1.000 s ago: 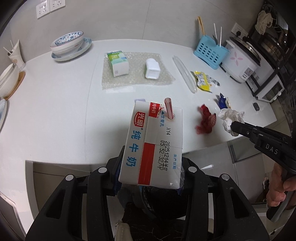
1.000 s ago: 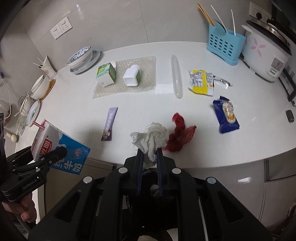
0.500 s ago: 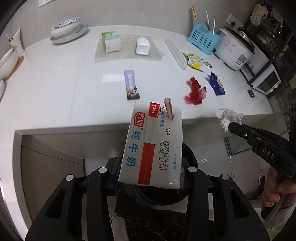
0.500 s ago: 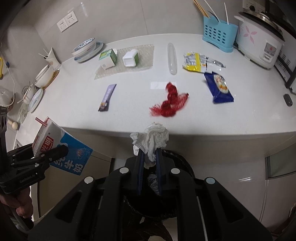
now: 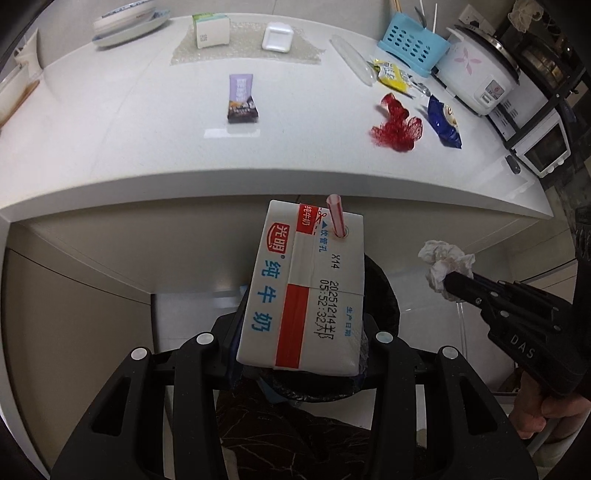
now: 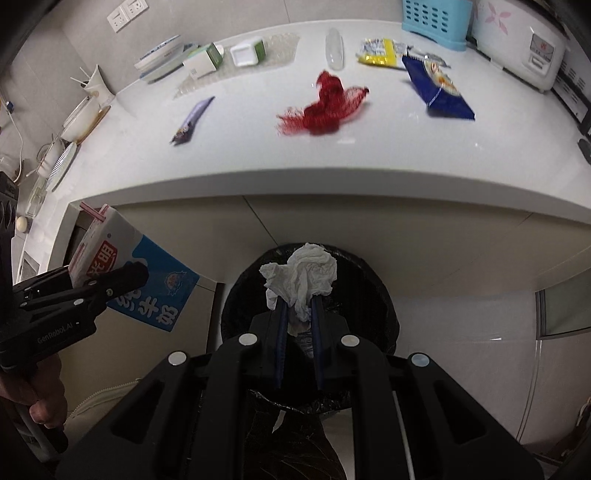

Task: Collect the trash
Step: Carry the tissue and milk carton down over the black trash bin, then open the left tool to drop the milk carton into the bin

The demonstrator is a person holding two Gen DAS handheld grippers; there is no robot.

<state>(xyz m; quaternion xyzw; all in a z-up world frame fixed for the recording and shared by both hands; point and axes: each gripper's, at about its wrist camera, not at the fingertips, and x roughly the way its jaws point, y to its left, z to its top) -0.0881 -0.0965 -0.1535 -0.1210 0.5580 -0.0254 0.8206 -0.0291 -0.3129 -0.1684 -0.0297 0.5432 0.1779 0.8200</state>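
My left gripper (image 5: 301,332) is shut on a white and blue milk carton (image 5: 303,284) with a pink straw, held over the black-lined trash bin (image 5: 384,288) below the counter edge. The carton also shows in the right wrist view (image 6: 136,277). My right gripper (image 6: 298,314) is shut on a crumpled white tissue (image 6: 301,277), held above the bin (image 6: 373,295). The tissue also shows in the left wrist view (image 5: 445,267). On the counter lie a red mesh net (image 6: 325,107), a purple wrapper (image 5: 242,98), a blue snack bag (image 6: 436,88) and a yellow packet (image 6: 384,51).
The white counter (image 5: 129,147) also holds two small boxes on bubble wrap (image 5: 210,29), stacked bowls (image 5: 125,20), a clear tube (image 5: 352,61), a blue basket (image 5: 412,46) and a rice cooker (image 5: 480,81). Cabinet fronts stand behind the bin.
Both grippers have drawn back from the counter and dropped below its edge, carrying the carton and the tissue over the bin. The bin has come into full view.
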